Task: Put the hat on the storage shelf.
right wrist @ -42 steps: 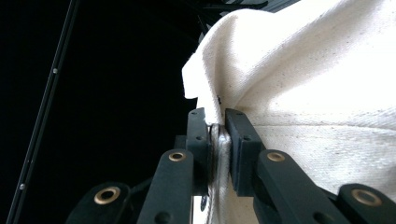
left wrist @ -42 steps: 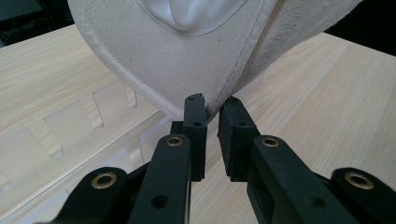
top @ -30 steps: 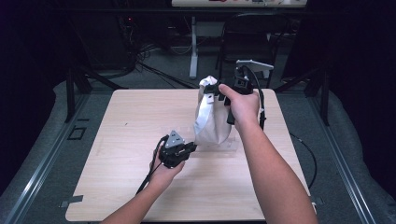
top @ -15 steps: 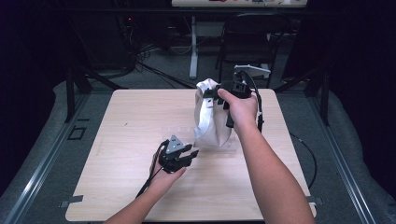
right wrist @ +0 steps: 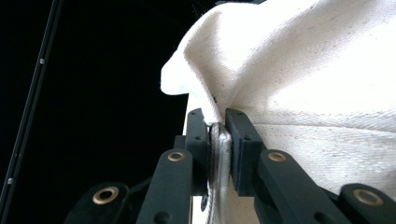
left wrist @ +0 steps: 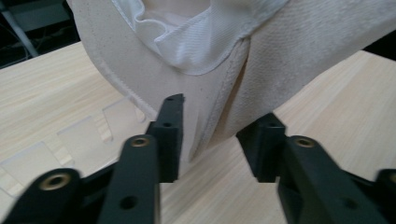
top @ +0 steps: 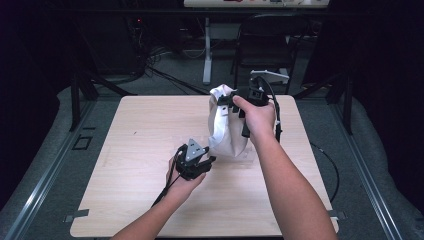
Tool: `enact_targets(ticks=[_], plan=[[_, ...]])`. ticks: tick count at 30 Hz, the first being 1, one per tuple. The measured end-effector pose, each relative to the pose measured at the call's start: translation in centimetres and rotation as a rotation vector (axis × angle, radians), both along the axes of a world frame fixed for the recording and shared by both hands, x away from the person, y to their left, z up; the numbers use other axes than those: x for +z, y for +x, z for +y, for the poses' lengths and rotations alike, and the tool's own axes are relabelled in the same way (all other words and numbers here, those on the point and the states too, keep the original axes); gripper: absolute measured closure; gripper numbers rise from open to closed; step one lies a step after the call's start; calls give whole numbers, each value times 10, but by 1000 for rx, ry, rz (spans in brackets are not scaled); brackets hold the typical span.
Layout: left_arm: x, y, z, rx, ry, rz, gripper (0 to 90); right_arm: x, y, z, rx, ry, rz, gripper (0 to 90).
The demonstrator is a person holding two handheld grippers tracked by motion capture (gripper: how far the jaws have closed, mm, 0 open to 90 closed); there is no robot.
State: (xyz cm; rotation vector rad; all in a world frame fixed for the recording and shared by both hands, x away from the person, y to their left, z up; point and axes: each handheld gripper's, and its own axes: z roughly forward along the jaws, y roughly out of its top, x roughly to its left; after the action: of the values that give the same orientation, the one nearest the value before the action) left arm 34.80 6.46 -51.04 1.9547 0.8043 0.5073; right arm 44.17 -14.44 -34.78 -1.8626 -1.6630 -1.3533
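— Since a second ago, what has moved?

— Mostly the left tool (top: 206,162). It has slid a little toward the desk's far edge and now sits right at the foot of the white canvas bag (top: 225,132). The right tool (top: 231,102) has hardly shifted; the bag hangs much as it did.

— Where is the bag?

— Near the middle of the desk (top: 125,150), slightly toward the right edge. Its top is lifted, and its bottom rests on the wood or just above it; I cannot tell which.

— How are the tools set?

— The right tool (right wrist: 217,128) is clamped on a seamed fold of the bag's upper rim (right wrist: 219,144), its jaws pressed onto the cloth from both sides. That grip seems meant to hold the bag upright so it drapes freely. The left tool (left wrist: 210,140) has its jaws apart, straddling a lower corner fold of the bag (left wrist: 224,107) without pinching it.

— Why there?

— My guess is it lines up for a second hold low down, so the bag can be stretched, opened or folded between two points.
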Motion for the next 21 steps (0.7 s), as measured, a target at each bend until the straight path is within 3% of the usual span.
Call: enact_targets(ticks=[4,9,11,12,18,21], plan=[[1,-1,2,30,37,-10,820,0,-1,0,7,2,-5,803],[-1,-1,7,58,-1,10,844,-1,-1,7,28,-13,-4,806],[-3,0,8,71,-16,37,845,-2,-1,9,32,-20,-4,806],[-5,0,8,76,-14,47,849,-4,-1,13,42,-45,-1,807],[-14,3,8,84,-3,102,851,-10,1,18,52,-83,12,808],[-20,3,9,84,-9,105,851,-16,2,17,58,-98,22,809]])
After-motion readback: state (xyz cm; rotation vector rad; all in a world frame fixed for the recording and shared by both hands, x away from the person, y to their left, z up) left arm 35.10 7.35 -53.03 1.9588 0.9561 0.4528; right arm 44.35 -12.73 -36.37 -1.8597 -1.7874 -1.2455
